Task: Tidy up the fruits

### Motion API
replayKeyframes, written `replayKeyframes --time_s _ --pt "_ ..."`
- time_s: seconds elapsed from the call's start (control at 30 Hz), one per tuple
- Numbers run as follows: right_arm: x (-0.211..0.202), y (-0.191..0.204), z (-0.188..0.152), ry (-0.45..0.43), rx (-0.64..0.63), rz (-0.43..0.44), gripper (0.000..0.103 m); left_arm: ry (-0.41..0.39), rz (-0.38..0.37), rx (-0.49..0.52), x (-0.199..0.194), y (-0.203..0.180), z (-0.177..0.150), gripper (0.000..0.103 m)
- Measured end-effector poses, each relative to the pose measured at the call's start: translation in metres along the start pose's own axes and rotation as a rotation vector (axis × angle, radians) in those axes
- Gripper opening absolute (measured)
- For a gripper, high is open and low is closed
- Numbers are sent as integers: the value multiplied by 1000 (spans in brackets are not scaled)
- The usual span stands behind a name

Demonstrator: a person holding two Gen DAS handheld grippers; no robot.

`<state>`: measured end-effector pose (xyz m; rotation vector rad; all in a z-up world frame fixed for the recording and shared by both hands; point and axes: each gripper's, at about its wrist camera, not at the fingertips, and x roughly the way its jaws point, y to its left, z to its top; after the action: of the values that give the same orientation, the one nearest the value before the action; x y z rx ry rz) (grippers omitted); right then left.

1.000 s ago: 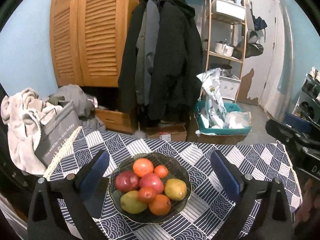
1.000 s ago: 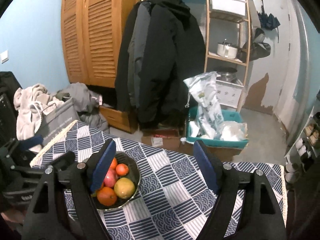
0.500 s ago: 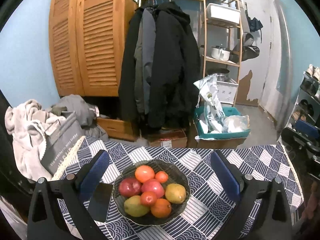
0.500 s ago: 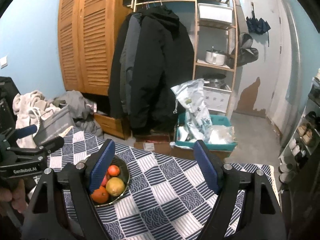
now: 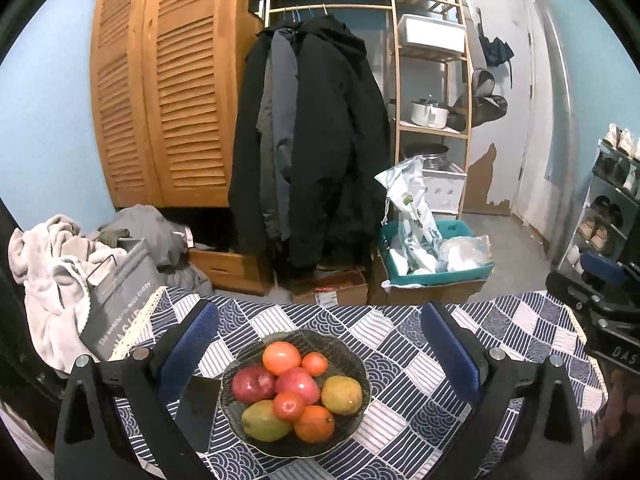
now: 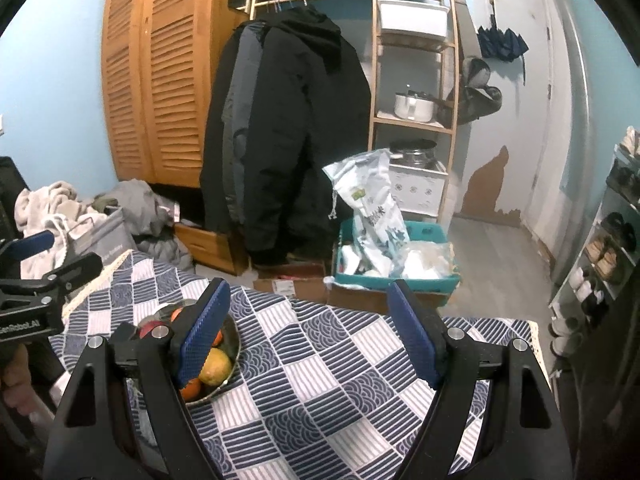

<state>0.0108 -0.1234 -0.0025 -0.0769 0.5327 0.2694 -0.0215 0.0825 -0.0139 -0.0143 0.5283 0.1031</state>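
Note:
A dark glass bowl (image 5: 352, 360) sits on the blue-and-white checked tablecloth (image 5: 404, 384). It holds several fruits: red apples (image 5: 253, 384), oranges (image 5: 314, 424), a yellow mango (image 5: 341, 394) and a greenish mango (image 5: 262, 424). My left gripper (image 5: 319, 311) hangs open above and behind the bowl, nothing between its blue pads (image 5: 188, 352). My right gripper (image 6: 307, 288) is open over bare cloth to the right of the bowl (image 6: 236, 346), whose left half is hidden behind its left finger. Each gripper shows at the edge of the other's view: the right gripper (image 5: 600, 296), the left gripper (image 6: 44, 268).
A dark phone (image 5: 198, 408) lies flat just left of the bowl. A grey bag (image 5: 120, 300) and a heap of clothes crowd the table's left edge. Beyond the far edge hang coats (image 5: 312, 140), with a teal crate (image 5: 436, 276) on the floor and shoe shelves (image 5: 612, 208) at right.
The left gripper has drawn back and up a little, so the bowl looks smaller. The right gripper has shifted right; the bowl now sits behind its left finger.

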Motion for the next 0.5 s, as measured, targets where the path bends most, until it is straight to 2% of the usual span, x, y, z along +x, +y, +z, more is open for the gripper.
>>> replayKeyframes --time_s 0.5 --pt "-3 -5 -1 -3 -1 -8 80 4 3 -4 -3 -1 3 102"
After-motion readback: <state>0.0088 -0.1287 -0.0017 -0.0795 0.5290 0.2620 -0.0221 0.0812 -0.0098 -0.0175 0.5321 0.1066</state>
